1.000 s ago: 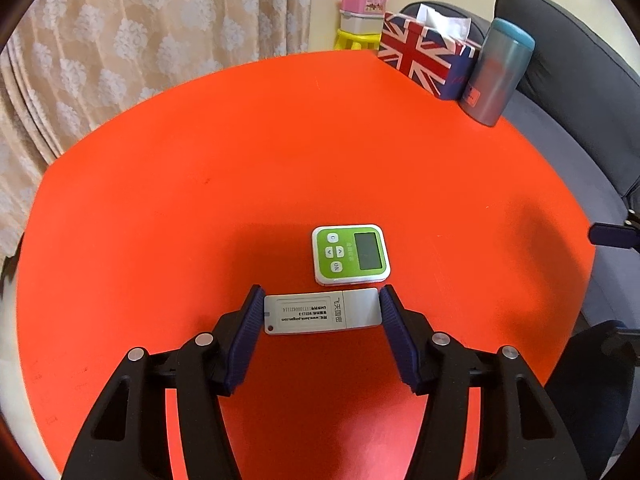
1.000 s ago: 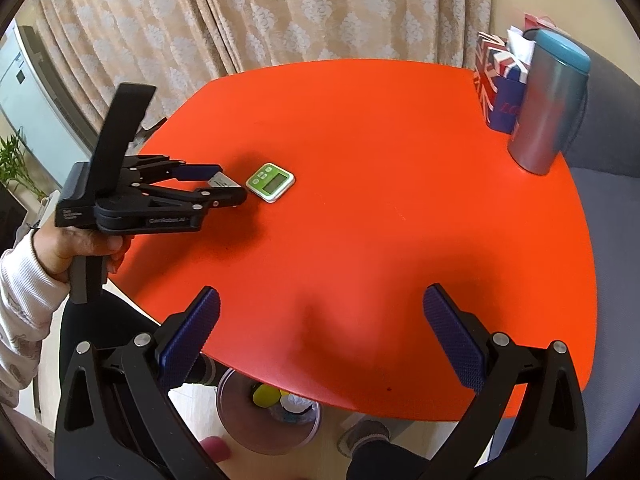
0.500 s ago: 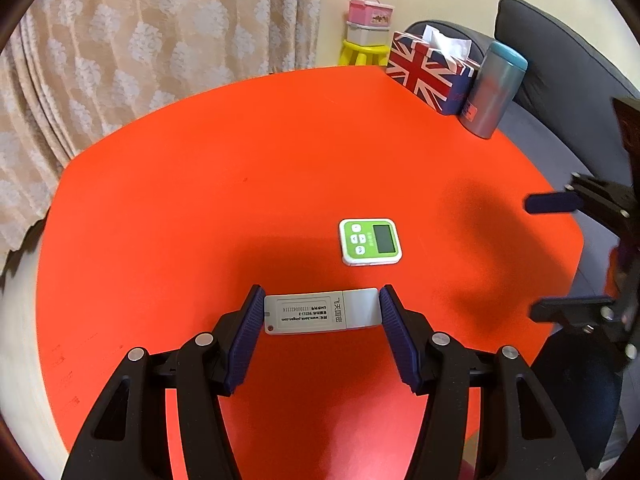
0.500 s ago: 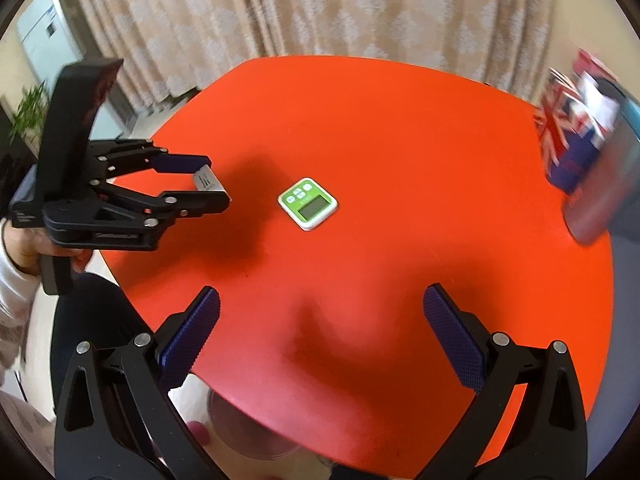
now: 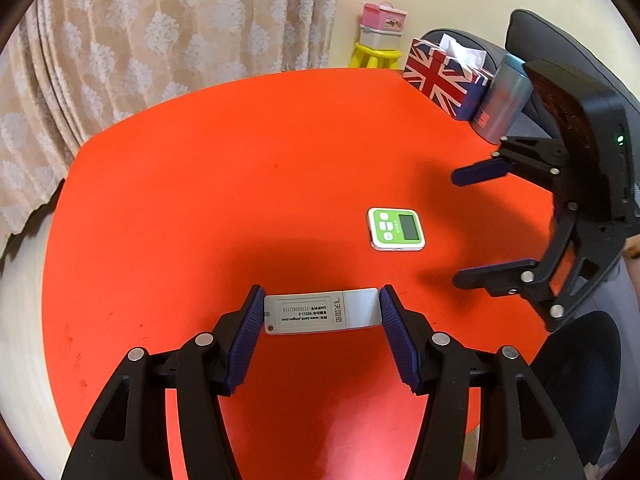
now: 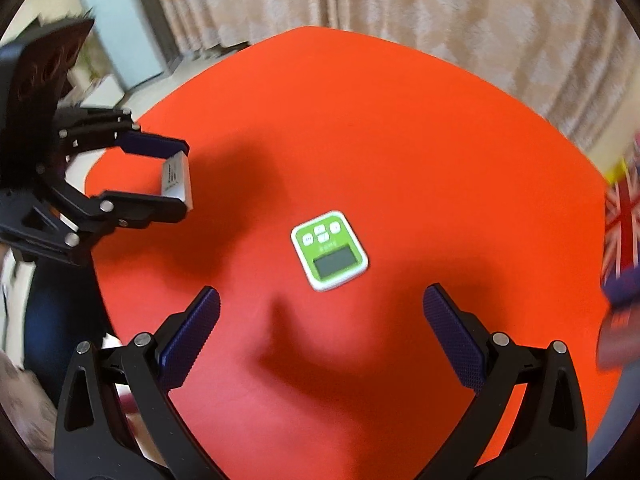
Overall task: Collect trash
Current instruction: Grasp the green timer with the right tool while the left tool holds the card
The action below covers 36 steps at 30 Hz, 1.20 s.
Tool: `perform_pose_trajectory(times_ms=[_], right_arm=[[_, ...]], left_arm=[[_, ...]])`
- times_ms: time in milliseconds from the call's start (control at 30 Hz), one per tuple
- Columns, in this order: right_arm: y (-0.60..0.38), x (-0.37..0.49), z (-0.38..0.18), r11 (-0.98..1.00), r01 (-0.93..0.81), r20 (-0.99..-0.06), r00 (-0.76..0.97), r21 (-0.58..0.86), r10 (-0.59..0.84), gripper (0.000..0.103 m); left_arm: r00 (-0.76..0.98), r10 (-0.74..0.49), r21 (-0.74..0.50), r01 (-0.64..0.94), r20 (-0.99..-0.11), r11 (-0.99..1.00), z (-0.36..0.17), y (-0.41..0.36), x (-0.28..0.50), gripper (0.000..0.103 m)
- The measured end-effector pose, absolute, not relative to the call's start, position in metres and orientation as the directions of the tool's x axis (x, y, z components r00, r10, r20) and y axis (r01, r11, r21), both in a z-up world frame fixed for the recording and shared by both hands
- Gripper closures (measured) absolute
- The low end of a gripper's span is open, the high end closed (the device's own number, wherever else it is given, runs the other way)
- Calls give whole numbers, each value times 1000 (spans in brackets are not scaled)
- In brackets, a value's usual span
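My left gripper [image 5: 321, 312] is shut on a flat silver-white stick with a printed label [image 5: 320, 313], held endwise between both pads above the red table [image 5: 240, 184]. The right wrist view shows that same left gripper [image 6: 176, 178] at the left with the silver-white stick [image 6: 176, 176] in it. A green and white timer [image 5: 396, 229] lies flat on the table. My right gripper [image 6: 320, 312] hangs open just short of the timer [image 6: 329, 251], nothing between its fingers. In the left wrist view the right gripper [image 5: 472, 224] stands open at the right.
A Union Jack tissue box [image 5: 444, 76] and a grey-blue tumbler [image 5: 502, 100] stand at the table's far right corner. A dark grey chair [image 5: 560, 52] is behind them. Patterned curtains [image 5: 160, 28] hang beyond the table. A yellow stool with small boxes [image 5: 378, 40] is by the wall.
My right gripper swung in over the table toward the timer and rolled. My left gripper drew back a little from the timer, still holding the stick.
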State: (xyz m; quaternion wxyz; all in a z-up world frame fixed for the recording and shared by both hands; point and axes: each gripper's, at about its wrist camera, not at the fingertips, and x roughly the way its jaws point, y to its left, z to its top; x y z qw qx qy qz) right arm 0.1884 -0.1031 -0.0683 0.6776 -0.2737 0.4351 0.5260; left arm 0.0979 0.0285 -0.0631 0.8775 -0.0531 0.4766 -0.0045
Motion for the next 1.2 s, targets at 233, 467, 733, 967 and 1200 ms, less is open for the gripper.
perform_pose_trajectory(times_ms=[233, 467, 733, 967, 1200], right_arm=[[-84, 187, -83, 200, -979, -891, 62, 33, 450, 18], [-74, 193, -94, 186, -982, -896, 65, 21, 440, 40], [-78, 191, -93, 217, -975, -891, 60, 44, 451, 61], [-87, 186, -86, 310, -950, -885, 110, 41, 452, 62], [-111, 172, -61, 415, -909, -865, 172, 45, 471, 62]], left_arm=[[541, -65, -114, -57, -838, 992, -69, 38, 97, 46], [538, -78, -128, -57, -839, 990, -73, 41, 96, 46], [540, -95, -139, -42, -837, 989, -75, 39, 95, 46], [548, -99, -137, -29, -830, 990, -72, 37, 92, 46], [567, -105, -134, -11, -817, 991, -61, 30, 86, 46]])
